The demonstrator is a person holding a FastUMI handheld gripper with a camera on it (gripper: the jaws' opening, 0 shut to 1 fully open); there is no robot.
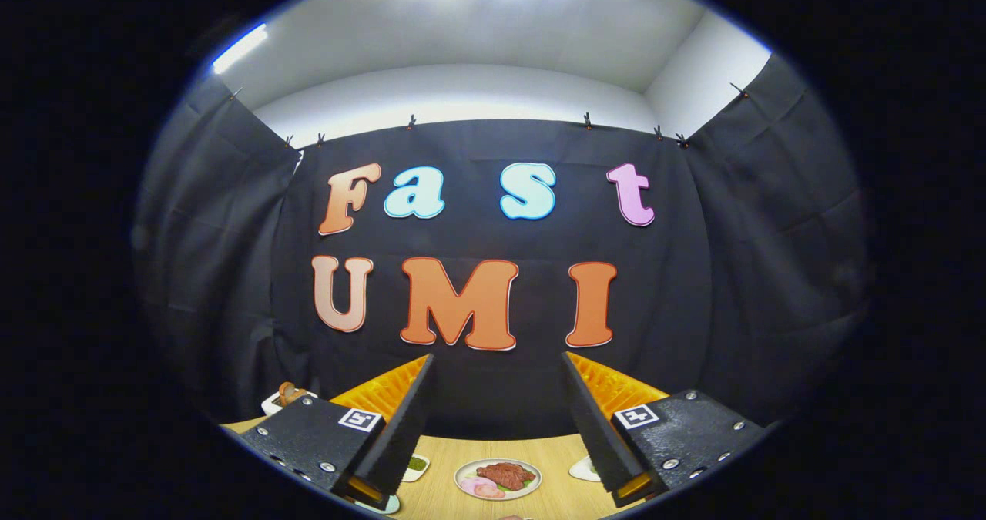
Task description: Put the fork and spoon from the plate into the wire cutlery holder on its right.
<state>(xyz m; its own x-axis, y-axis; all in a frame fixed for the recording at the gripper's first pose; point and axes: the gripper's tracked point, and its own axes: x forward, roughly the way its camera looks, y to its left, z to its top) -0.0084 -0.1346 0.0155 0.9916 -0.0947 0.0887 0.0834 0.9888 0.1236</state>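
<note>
Wooden counter (pixel 443 497) lay low beneath the wide-open, empty claw (pixel 497 416); a round white plate of food (pixel 498 478), possibly the task's, sat between its fingers, below.

Tool (pixel 497 420): fingers wide apart, black textured mounts w/ silver screws, square b/w marker tag on each.

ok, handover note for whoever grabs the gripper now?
Gripper: open, fingers wide apart, nothing between them, held up and aimed at the booth wall.
Table lies below the fingers; between them sits a plate with food on it, small dishes beside it.
Fork, spoon and wire holder: cannot be made out from here.
Done: nothing, as far as can be seen.
Left: find the fork and spoon, move both into the holder.
</note>
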